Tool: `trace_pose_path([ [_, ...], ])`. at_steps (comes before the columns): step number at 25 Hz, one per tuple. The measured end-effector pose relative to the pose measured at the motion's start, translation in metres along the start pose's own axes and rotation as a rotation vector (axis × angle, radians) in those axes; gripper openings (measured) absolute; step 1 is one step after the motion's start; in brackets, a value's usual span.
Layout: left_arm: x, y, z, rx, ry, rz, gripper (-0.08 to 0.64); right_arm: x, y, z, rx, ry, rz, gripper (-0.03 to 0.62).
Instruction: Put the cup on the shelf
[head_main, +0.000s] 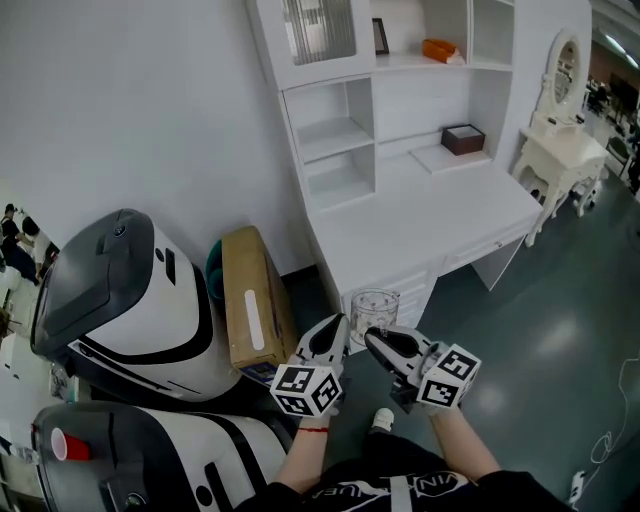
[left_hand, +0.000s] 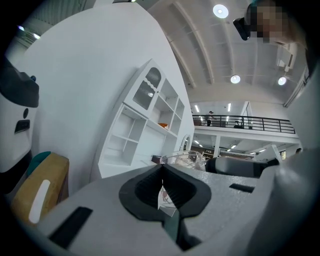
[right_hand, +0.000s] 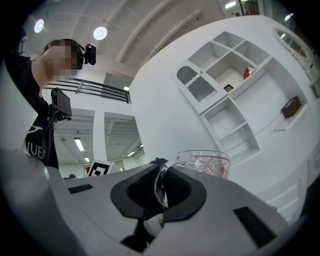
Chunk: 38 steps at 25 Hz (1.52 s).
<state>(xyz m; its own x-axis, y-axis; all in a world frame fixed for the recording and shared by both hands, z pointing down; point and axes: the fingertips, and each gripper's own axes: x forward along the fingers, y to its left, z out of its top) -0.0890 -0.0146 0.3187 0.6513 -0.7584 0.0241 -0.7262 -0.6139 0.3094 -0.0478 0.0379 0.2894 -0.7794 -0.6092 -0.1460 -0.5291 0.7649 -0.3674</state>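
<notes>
A clear glass cup (head_main: 375, 303) with a handle and a red pattern hangs in front of the white desk (head_main: 420, 215). My right gripper (head_main: 375, 338) is shut on its glass handle (right_hand: 161, 182), and the bowl of the cup (right_hand: 205, 162) rises just past the jaws. My left gripper (head_main: 337, 325) sits close on the cup's left, jaws shut. The cup (left_hand: 184, 159) shows just beyond its tips (left_hand: 161, 170). A small white scrap shows in the gap lower down. The white shelf unit (head_main: 340, 150) with open compartments stands on the desk's back.
A brown box (head_main: 463, 138) sits on the desk. An orange thing (head_main: 438, 48) and a picture frame (head_main: 381, 35) are on the upper shelf. At left, two white-and-black machines (head_main: 130, 300) and a cardboard box (head_main: 250, 300). A white vanity table (head_main: 560, 150) stands right.
</notes>
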Motion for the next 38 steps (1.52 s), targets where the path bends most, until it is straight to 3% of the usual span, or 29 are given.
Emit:
trace_pose_path([
  [15,0.121,0.044,0.016,0.021,0.015,0.0,0.008,0.044,-0.117,0.035,0.008,-0.007,0.01,0.023],
  [29,0.147,0.08,0.017,0.016,0.023,0.053,0.008,0.075,-0.15,0.034,0.039,0.003,0.045,0.023],
  [38,0.206,0.11,0.043,0.011,-0.015,0.009,0.008,0.111,-0.198,0.062,-0.023,-0.003,0.01,0.023],
])
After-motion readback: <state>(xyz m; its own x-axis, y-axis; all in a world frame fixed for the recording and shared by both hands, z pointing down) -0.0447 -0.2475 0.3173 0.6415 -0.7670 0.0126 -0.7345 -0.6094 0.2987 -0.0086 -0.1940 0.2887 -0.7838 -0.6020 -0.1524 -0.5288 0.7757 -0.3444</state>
